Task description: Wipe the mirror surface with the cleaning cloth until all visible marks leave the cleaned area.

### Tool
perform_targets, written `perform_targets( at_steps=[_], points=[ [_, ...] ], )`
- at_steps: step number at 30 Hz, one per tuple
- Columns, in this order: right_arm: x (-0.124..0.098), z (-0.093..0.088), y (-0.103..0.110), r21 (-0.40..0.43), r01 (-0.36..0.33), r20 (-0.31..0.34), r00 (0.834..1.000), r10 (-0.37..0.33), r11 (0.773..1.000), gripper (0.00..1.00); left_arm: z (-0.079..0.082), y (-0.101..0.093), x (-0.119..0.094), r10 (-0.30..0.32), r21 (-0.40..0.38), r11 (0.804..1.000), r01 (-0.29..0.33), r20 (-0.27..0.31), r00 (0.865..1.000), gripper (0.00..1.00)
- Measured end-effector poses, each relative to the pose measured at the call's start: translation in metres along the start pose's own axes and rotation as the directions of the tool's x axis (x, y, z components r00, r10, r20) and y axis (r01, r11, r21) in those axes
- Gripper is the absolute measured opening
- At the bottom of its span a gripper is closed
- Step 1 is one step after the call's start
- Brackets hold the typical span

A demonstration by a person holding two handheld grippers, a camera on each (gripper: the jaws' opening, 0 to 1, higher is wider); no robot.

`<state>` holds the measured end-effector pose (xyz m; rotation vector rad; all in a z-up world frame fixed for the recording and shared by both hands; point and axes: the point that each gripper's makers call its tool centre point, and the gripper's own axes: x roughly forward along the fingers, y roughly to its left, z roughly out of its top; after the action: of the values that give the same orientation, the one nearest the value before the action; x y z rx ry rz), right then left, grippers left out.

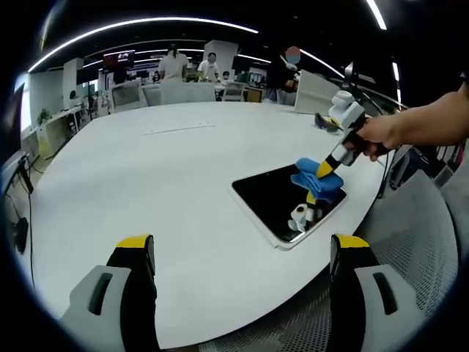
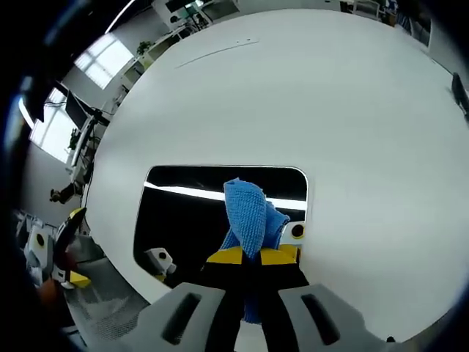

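The mirror (image 1: 287, 202) lies flat on the white tabletop (image 1: 168, 191), close to its near right edge, dark and reflecting ceiling lights. The right claw (image 2: 253, 258) is clamped together on a blue cloth (image 2: 249, 213), its yellow-tipped jaws pinching the bunched fabric between them. In the left gripper view that same claw (image 1: 327, 170) comes in from the right, held by a person's hand (image 1: 381, 136), with the cloth (image 1: 316, 178) pressed down near the far right part of the glass. In the right gripper view the cloth sits over the near middle of the mirror (image 2: 183, 205), touching or just above it; contact looks likely.

The left claw (image 1: 242, 253) hangs near the tabletop edge, well apart from the mirror, jaws spread wide and holding nothing.

As for progress, wiping seems to be under way rather than finished. The glass away from the cloth looks dark and clean, with reflections only, but marks, if any, are too small to tell. The rest of the surface, especially the left part, likely wants passes before the job can be called done. People and desks stand far behind the tabletop.
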<state>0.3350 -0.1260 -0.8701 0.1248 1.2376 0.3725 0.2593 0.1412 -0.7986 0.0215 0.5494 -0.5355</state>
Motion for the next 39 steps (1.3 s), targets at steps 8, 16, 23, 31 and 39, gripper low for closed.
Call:
perform_targets(
  at_steps=[8,16,23,31,39],
  points=[
    [-0.006,-0.002,-0.015,0.017,0.021,0.007,1.000,-0.021,1.000,0.00,0.000,-0.001,-0.001,-0.002,-0.002,1.000,0.002,0.000,1.000,0.99],
    [-0.009,-0.003,-0.022,0.032,0.037,0.004,0.999,-0.037,0.999,0.00,-0.001,-0.001,0.000,-0.005,-0.001,1.000,0.005,-0.003,1.000,0.99],
    [-0.008,-0.004,-0.022,0.031,0.044,0.003,0.999,-0.044,0.999,0.00,0.000,-0.001,0.000,-0.004,-0.001,1.000,0.004,-0.001,1.000,0.99],
    [-0.008,-0.004,-0.025,0.034,0.048,0.004,0.999,-0.048,0.998,0.00,0.000,-0.002,0.000,-0.005,-0.001,1.000,0.005,-0.003,1.000,0.99],
    [-0.007,-0.004,-0.025,0.047,0.050,0.002,0.999,-0.050,0.998,0.00,-0.002,0.000,0.000,-0.001,0.001,1.000,0.001,-0.009,1.000,0.99]
  ],
)
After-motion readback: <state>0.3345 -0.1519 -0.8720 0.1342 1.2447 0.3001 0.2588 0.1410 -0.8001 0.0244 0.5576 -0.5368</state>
